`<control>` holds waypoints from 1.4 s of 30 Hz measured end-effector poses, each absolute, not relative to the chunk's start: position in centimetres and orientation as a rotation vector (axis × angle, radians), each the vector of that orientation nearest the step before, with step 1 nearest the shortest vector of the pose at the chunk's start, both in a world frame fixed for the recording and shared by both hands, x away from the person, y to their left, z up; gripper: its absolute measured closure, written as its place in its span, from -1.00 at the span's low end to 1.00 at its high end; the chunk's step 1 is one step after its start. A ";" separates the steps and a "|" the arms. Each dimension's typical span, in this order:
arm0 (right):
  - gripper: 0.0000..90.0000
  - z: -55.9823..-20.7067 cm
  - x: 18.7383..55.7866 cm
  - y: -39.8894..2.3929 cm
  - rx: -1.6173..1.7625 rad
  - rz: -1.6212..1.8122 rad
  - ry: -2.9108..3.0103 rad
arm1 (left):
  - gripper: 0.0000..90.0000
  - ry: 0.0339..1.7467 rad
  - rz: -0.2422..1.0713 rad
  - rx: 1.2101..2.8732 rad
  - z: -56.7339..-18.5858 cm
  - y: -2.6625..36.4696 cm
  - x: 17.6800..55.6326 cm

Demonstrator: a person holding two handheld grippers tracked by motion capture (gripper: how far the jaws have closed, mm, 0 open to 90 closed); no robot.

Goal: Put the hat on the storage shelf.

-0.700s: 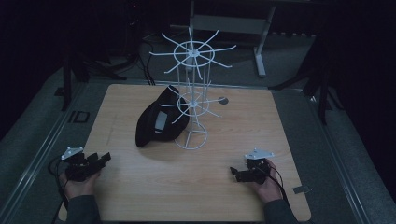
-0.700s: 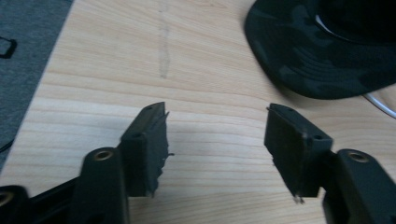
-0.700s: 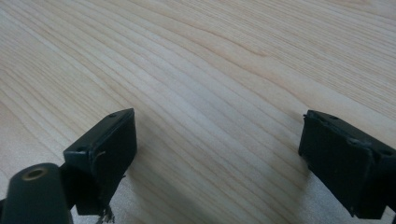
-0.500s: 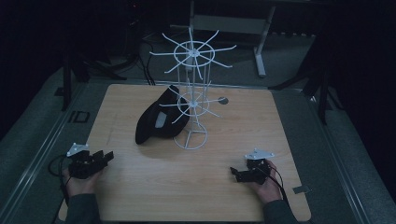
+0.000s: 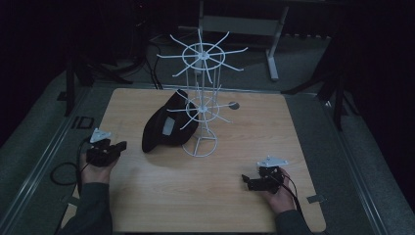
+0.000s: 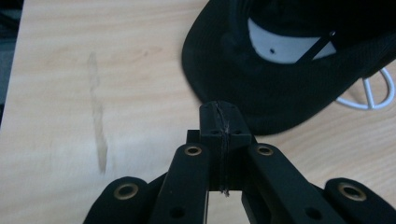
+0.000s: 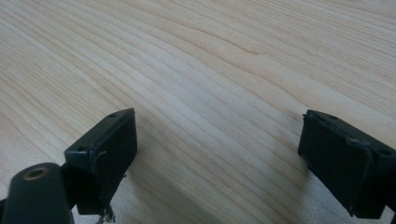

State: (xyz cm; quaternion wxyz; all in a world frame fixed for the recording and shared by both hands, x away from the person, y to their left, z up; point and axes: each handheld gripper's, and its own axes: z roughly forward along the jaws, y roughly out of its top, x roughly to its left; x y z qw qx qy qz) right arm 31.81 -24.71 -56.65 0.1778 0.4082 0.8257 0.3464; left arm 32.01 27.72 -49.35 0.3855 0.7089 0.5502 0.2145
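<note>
A black cap (image 5: 164,127) with a white patch lies on the wooden table (image 5: 274,122), leaning against the base of a white wire display stand (image 5: 201,103). My left gripper (image 5: 119,146) is at the table's left edge, shut with nothing between its jaws, pointing toward the cap. In the left gripper view the closed gripper (image 6: 219,116) sits just short of the cap's brim (image 6: 243,98). My right gripper (image 5: 244,181) rests near the front right of the table, open. Bare wood shows between its fingers (image 7: 109,144) in the right gripper view.
The stand has two tiers of radiating hooks and a ring base (image 5: 200,147). A small grey disc (image 5: 234,105) lies on the table behind the stand. A metal frame edge (image 5: 58,147) runs along the table's left side. Dark floor and stand legs surround the table.
My left gripper has moved slightly forward and inward toward the cap. The right gripper has stayed in place.
</note>
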 end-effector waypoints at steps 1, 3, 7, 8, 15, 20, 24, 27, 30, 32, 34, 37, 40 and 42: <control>-0.74 -56.6 31.8 -24.7 1.155 0.980 2.337 | 1.00 1.390 0.552 1.815 -49.1 27.4 32.4; -0.74 -56.6 31.8 -24.7 1.156 0.980 2.336 | 1.00 1.368 0.536 1.820 -48.8 26.9 33.4; -0.74 -56.7 31.8 -24.7 1.156 0.980 2.335 | 1.00 1.339 0.523 1.838 -48.3 25.4 35.2; -0.74 -56.7 31.8 -24.7 1.156 0.980 2.335 | 1.00 1.327 0.522 1.852 -48.2 24.9 35.7; -0.74 -56.7 31.8 -24.7 1.157 0.980 2.334 | 1.00 1.275 0.476 1.929 -48.8 22.2 38.5; -0.74 -56.6 31.7 -24.8 1.156 0.978 2.333 | 1.00 1.260 0.433 1.964 -49.7 21.0 39.3; -0.74 -56.7 31.6 -24.8 1.156 0.979 2.332 | 0.99 1.255 0.395 1.979 -50.0 20.5 38.7; -0.74 -56.7 31.6 -24.8 1.156 0.979 2.332 | 0.98 1.228 0.368 2.002 -50.2 19.9 37.8; -0.74 -56.7 31.6 -24.8 1.158 0.978 2.332 | 0.98 1.188 0.348 2.030 -50.6 18.9 36.7; -0.74 -56.6 31.6 -24.8 1.158 0.978 2.332 | 0.99 1.162 0.334 2.035 -50.8 18.1 36.0; -0.74 -56.6 31.5 -24.8 1.160 0.979 2.331 | 0.99 1.135 0.327 2.060 -51.0 17.3 35.5; -0.74 -56.7 31.5 -24.8 1.160 0.979 2.331 | 1.00 1.114 0.316 2.073 -51.2 16.4 35.2; -0.74 -56.7 31.5 -24.8 1.160 0.979 2.330 | 1.00 1.115 0.280 2.062 -51.3 15.8 35.0; -0.74 -56.7 31.5 -24.8 1.161 0.979 2.330 | 1.00 1.101 0.248 2.044 -51.3 15.3 34.7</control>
